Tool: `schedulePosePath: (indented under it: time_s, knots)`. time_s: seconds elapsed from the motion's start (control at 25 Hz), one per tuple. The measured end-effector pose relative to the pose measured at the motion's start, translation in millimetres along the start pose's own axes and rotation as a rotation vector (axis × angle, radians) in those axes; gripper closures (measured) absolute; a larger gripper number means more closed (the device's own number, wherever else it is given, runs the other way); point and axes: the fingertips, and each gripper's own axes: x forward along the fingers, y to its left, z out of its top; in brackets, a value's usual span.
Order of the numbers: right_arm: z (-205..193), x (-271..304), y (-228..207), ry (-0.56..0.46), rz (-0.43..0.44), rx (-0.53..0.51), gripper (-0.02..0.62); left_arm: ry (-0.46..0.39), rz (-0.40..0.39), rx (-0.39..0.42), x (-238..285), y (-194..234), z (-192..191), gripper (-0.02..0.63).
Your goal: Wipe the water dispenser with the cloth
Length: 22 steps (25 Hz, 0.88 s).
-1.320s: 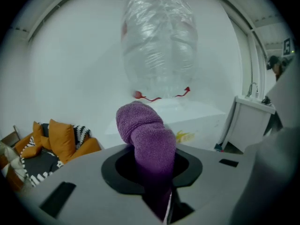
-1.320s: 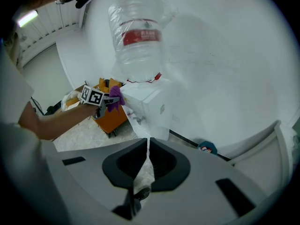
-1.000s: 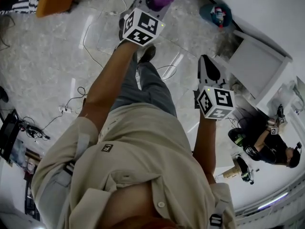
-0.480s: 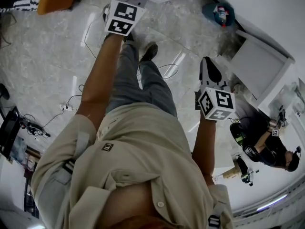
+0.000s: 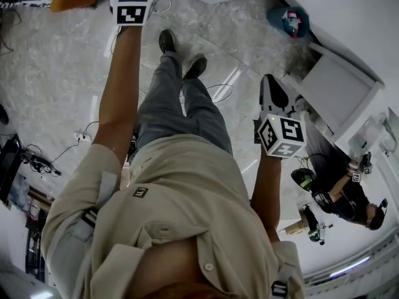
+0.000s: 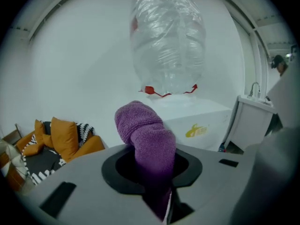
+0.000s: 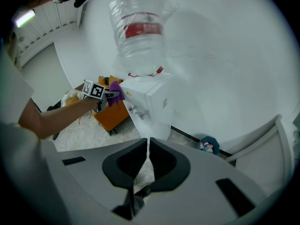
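In the left hand-held gripper [image 6: 153,170]: jaws closed on the purple cloth [image 6: 146,134], which fills the gap between them
Cloth: a rolled bundle with its long axis along the jaws; the rounded free end sticks out past the tips and points at the water dispenser [image 6: 199,121], toward the foot of the bottle [image 6: 166,41]
Cloth seen from the right gripper view: a purple wad at the upper front edge of the dispenser's white body; whether it touches or stops just short cannot be told
Left arm: stretched far forward, the marker cube at the top edge of the head view
Right hand-held gripper [image 7: 147,144]: jaws drawn together to a thin slit with nothing between them; held near the person's body, well apart from the dispenser and aimed toward it
Water dispenser: an upright white box, long axis vertical, standing on the floor [image 5: 62,73] against a white wall; a yellow logo on the side facing the left gripper
Bottle: clear, upside down on the dispenser's top, neck down, with a red label band
Sofa [image 6: 61,137]: orange cushions and a black-and-white striped one, left of the dispenser
Teal tub [image 5: 285,18]: on the floor by the wall, right of the dispenser, with a small bottle in it
Floor: pale marbled tiles with loose cables
Second person [image 5: 349,195]: in dark clothes at the right edge of the head view, well apart
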Motion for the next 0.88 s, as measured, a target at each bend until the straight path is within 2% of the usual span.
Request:
schedulePosePath:
  time_s: [0.12,0.36,0.48,0.6,0.68,0.88]
  knots:
    - [-2.8,0.5,2.3,0.004,0.0,0.002,0.568,-0.011,-0.089,-0.005,3.6,-47.8,0.4,0.497]
    - [-17.9,-3.5,1.9,0.019,-0.013,0.016,0.568,-0.015,-0.379,0.071,15.7,-198.0,0.3,0.497]
    - [-28.5,-7.1,-0.1,0.03,-0.026,0.026,0.568,-0.021,-0.431,0.072,19.7,-228.9,-0.9,0.497]
    - [-37.4,-8.6,-3.0,0.041,-0.035,0.039,0.568,-0.021,-0.4,0.059,22.4,-213.8,-6.2,0.497]
    - [-41.3,-6.8,-3.2,0.045,-0.033,0.045,0.568,-0.018,-0.343,0.041,23.7,-185.1,-14.0,0.497]
    - [-43.7,5.1,3.3,0.055,-0.013,0.039,0.568,-0.001,-0.092,-0.086,18.4,-55.1,-42.8,0.497]
